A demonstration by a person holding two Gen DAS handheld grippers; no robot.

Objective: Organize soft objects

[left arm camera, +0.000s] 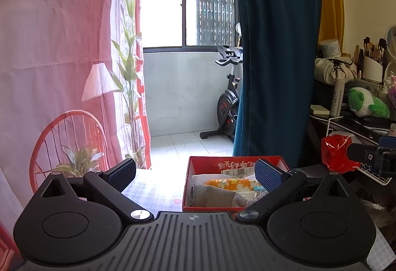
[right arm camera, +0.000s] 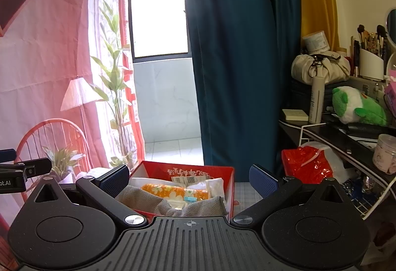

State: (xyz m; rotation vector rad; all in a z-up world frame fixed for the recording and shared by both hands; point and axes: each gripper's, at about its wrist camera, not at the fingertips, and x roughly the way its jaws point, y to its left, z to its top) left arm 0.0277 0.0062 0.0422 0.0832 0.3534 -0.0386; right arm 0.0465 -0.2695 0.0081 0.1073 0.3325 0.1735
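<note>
Because the red cardboard box [right arm camera: 184,173] already sits crowded with a grey knitted cloth [right arm camera: 148,199], an orange flowered fabric roll [right arm camera: 173,190] and white folded pieces, a careless reach could likely snag the cloth and drag its neighbours over the rim onto the checked desk [left arm camera: 151,190]. Both the left gripper [left arm camera: 195,175] and the right gripper [right arm camera: 189,180] hover level, just short of the box, jaws spread wide and holding nothing.

Matt grey knit cloth [right arm camera: 138,196] in glossy red cardboard box [right arm camera: 158,168].
</note>
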